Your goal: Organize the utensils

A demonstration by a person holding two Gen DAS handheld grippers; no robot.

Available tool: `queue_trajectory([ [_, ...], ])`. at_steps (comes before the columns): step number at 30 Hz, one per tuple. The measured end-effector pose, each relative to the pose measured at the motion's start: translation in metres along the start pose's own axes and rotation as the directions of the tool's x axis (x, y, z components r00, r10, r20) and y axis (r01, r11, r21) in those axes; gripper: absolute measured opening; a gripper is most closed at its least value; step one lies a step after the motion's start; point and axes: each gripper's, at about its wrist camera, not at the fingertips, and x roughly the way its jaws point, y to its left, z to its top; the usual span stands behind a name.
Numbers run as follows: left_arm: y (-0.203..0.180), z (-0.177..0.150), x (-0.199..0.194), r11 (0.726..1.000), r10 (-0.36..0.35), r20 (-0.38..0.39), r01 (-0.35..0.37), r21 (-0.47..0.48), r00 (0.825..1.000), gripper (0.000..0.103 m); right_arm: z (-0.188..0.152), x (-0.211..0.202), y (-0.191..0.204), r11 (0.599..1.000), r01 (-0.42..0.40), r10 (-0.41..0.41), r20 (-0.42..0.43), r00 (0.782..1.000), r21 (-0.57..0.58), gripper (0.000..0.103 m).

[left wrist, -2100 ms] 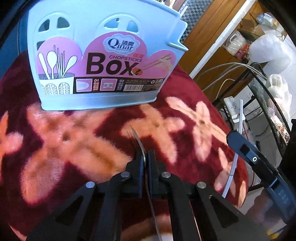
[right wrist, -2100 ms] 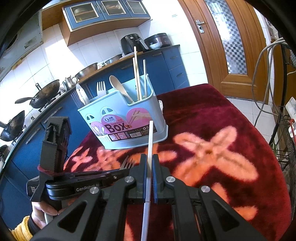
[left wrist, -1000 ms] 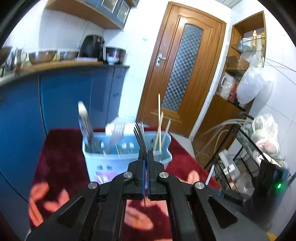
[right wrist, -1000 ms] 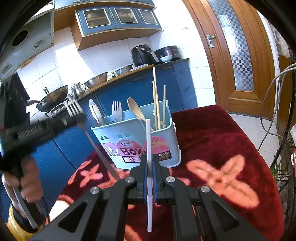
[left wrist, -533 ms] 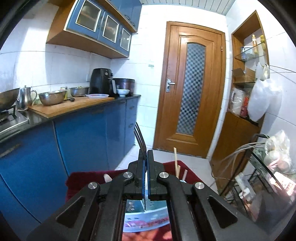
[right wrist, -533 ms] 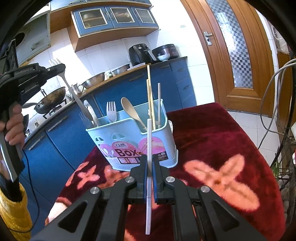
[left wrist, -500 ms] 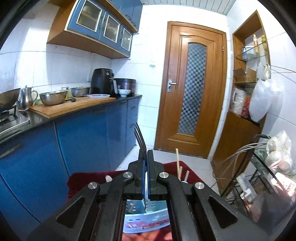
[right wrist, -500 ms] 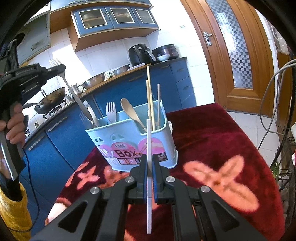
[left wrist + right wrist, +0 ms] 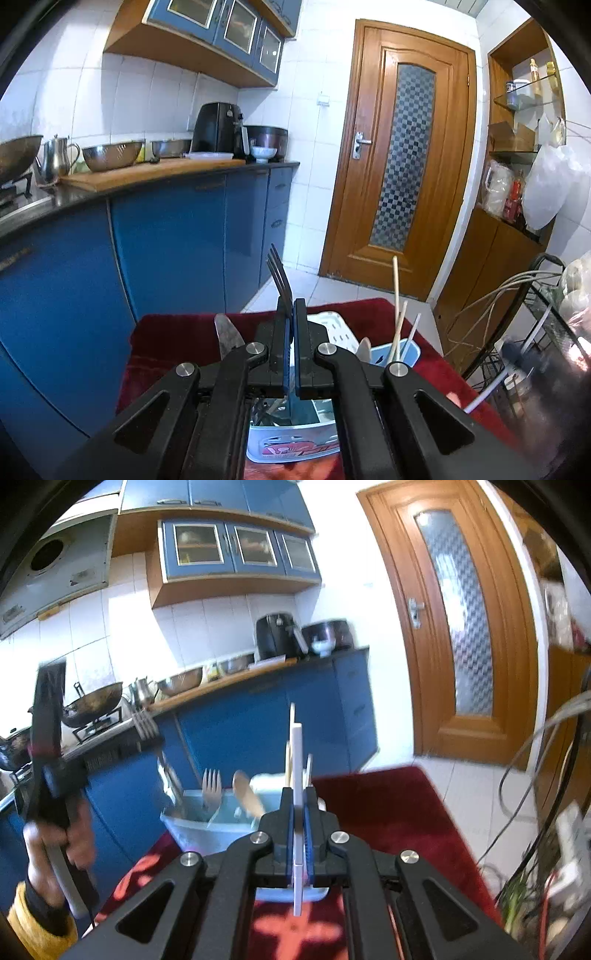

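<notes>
We see the left gripper [image 9: 290, 332] clamped on a metal fork [image 9: 279, 277], whose tines stick up past the fingertips toward twelve o'clock in the left wrist view. Directly under that gripper sits the light blue utensil box [image 9: 406, 350] on the red flowered cloth [image 9: 177, 332], so the fork is held above the box's left-hand compartments. At about two o'clock from the fingertips, wooden chopsticks [image 9: 396, 291] stand upright in the box's right-hand compartment, a pale one leaning among them. A broad metal blade-like utensil [image 9: 225, 332] rises at ten o'clock; we cannot tell quite what it is. In the right wrist view, the right gripper [image 9: 297, 812] is closed on a white chopstick [image 9: 296, 746] that stands upright between its jaws, above the box's near right end. There the box [image 9: 192, 830] holds a fork [image 9: 211, 782] and a wooden spoon [image 9: 247, 795], both standing at about ten o'clock from the fingertips. At nine o'clock the left hand [image 9: 59, 845], somewhat blurred, grips its tool's handle, with the fork's tines poking out above the box. Blue cabinets [image 9: 166, 240] and a wooden door [image 9: 399, 166] stand behind.
</notes>
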Motion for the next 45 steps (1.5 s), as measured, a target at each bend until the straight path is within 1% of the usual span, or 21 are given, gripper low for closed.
queue_trajectory([
  [4,0.001,-0.015,0.017,1.000,0.005,-0.023,-0.005,-0.002,1.000,0.000,0.023,0.003,0.004,0.999,0.028,-0.027,0.059,0.998,-0.023,0.006],
  [7,0.003,-0.026,0.029,1.000,0.001,-0.043,-0.002,-0.016,0.999,0.000,0.034,0.012,0.011,0.998,0.044,-0.040,0.085,0.996,-0.045,0.006],
  [9,0.004,-0.028,0.030,1.000,0.014,-0.024,-0.014,-0.008,1.000,0.000,0.036,0.020,0.016,0.997,0.049,-0.043,0.095,0.995,-0.061,0.006],
  [12,0.003,-0.031,0.032,1.000,0.026,-0.016,-0.026,0.010,1.000,0.000,0.037,0.035,0.025,0.994,0.056,-0.048,0.095,0.994,-0.092,0.006],
  [17,-0.001,-0.032,0.029,0.999,0.028,-0.005,-0.028,0.027,1.000,0.000,0.026,0.064,0.037,0.989,0.062,-0.054,0.062,0.997,-0.137,0.006],
  [26,-0.004,-0.033,0.028,0.998,0.034,-0.005,-0.033,0.050,0.999,0.000,-0.004,0.098,0.035,0.989,0.036,-0.045,-0.060,0.997,-0.142,0.006],
  [27,-0.005,-0.032,0.028,0.998,0.036,-0.007,-0.035,0.053,0.999,0.002,-0.005,0.100,0.034,0.990,0.029,-0.039,-0.071,0.997,-0.137,0.006],
  [28,-0.006,-0.032,0.027,0.998,0.033,-0.013,-0.032,0.054,0.999,0.006,-0.007,0.101,0.031,0.992,0.021,-0.031,-0.085,0.996,-0.124,0.006],
  [29,-0.007,-0.031,0.027,0.998,0.028,-0.018,-0.027,0.052,0.999,0.014,-0.008,0.102,0.029,0.994,0.016,-0.026,-0.093,0.995,-0.112,0.008],
  [30,-0.007,-0.031,0.026,0.999,0.023,-0.022,-0.022,0.048,0.999,0.019,-0.009,0.101,0.027,0.996,0.004,-0.013,-0.098,0.995,-0.093,0.010],
  [31,-0.007,-0.030,0.025,0.999,0.010,-0.025,-0.009,0.043,1.000,0.025,-0.008,0.098,0.024,0.997,-0.004,-0.004,-0.096,0.995,-0.078,0.017],
  [32,-0.007,-0.029,0.024,0.999,0.000,-0.028,0.001,0.041,1.000,0.029,-0.006,0.095,0.022,0.998,-0.012,0.006,-0.090,0.996,-0.065,0.023],
  [34,-0.010,-0.029,0.019,0.999,0.010,-0.021,-0.009,0.048,1.000,0.035,-0.004,0.087,0.020,0.998,-0.026,0.023,-0.071,0.997,-0.048,0.026],
  [36,-0.014,-0.027,0.012,0.998,0.024,-0.008,-0.023,0.066,1.000,0.037,0.000,0.078,0.020,0.999,-0.028,0.026,-0.052,0.998,-0.045,0.026],
  [40,-0.018,-0.023,-0.005,0.998,0.020,-0.001,-0.020,0.064,1.000,0.040,0.008,0.053,0.022,0.999,-0.035,0.035,-0.010,0.999,-0.040,0.029],
  [45,-0.019,-0.022,-0.029,0.997,0.054,0.001,-0.054,0.050,0.999,0.046,0.013,0.030,0.028,0.998,-0.054,0.054,-0.005,0.999,-0.035,0.030],
])
